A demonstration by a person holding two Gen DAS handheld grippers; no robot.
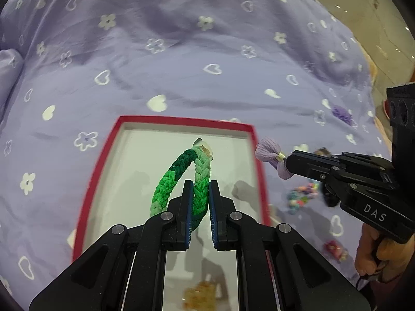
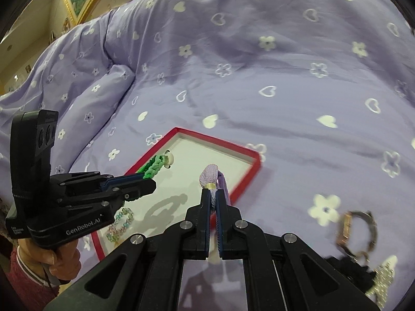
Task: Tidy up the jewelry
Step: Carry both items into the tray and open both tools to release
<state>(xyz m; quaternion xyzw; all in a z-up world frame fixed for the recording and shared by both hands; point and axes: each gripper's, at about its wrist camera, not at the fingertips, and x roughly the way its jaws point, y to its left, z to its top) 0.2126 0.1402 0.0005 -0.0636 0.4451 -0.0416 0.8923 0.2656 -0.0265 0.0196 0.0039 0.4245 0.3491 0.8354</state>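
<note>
Our left gripper point(image 1: 201, 194) reaches forward with its two black fingers drawn close, their blue pads point(image 1: 213, 207) pressing from both sides on what we hold. Our right gripper point(image 2: 214, 202) is likewise nearly closed, pads clamped tight. In the left wrist view the right gripper point(image 1: 286, 164) comes in from the right side, angled toward the left one, and our right hand point(image 1: 373, 251) wraps its handle. In the right wrist view our left hand point(image 2: 59, 261) grips the other handle low at the left.

The right gripper point(image 1: 286, 164) body reads "DAS"; at eight o'clock, the left gripper point(image 2: 153, 185) body reads "GenRobot.AI".
</note>
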